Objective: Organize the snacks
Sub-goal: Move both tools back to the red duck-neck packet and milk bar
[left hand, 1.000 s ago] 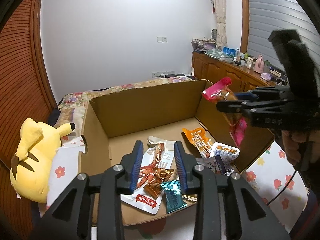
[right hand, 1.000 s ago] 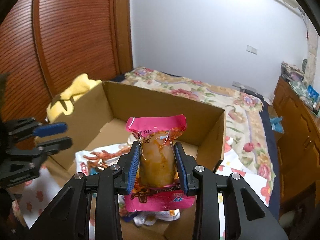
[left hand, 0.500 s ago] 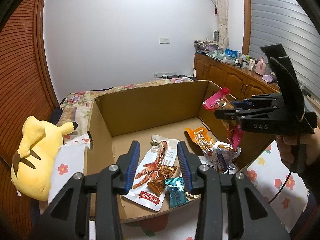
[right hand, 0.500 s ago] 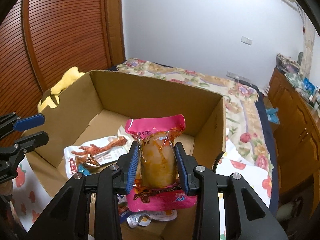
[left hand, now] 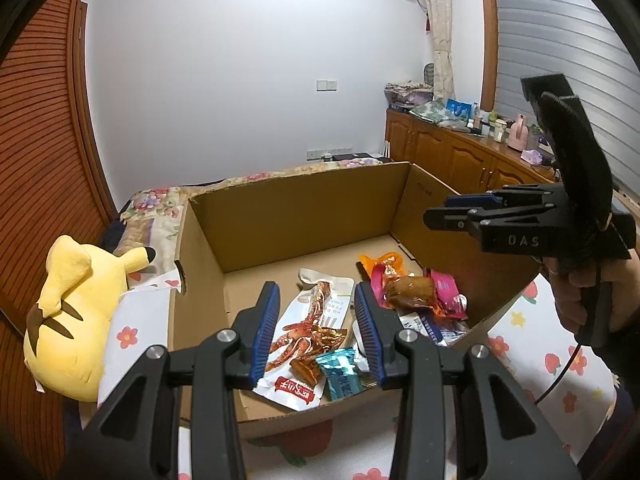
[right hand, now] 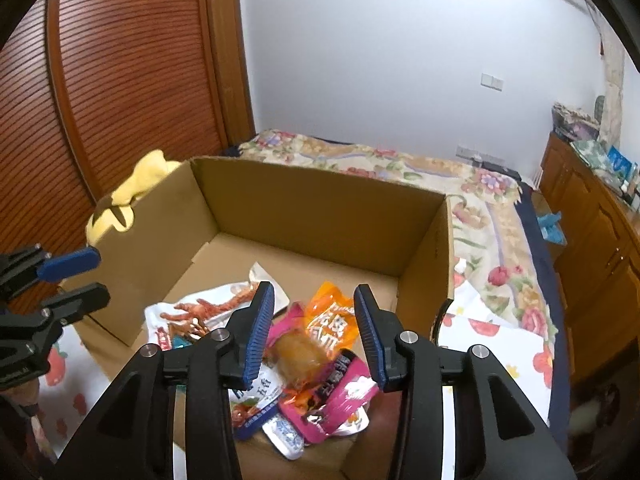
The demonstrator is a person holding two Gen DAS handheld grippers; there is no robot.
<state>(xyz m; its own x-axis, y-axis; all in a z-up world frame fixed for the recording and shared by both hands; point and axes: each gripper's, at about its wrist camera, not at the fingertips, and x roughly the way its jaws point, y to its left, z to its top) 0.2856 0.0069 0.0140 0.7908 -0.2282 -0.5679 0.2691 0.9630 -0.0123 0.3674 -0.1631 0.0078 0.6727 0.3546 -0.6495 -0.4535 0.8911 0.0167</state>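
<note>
Snacks are gathered in the cardboard box [right hand: 320, 216]; the pink packet [right hand: 320, 376] lies on the pile at the box's near right corner. Right gripper [right hand: 315, 336]: jaws have just been opening and stand apart above the packet, nothing pressed between them. Left gripper [left hand: 316, 328]: jaws apart and empty over the chicken-feet pouch [left hand: 312, 332]. For a clean release, the right gripper is best lifted straight up, so the pads are kept clear of the packet.
</note>
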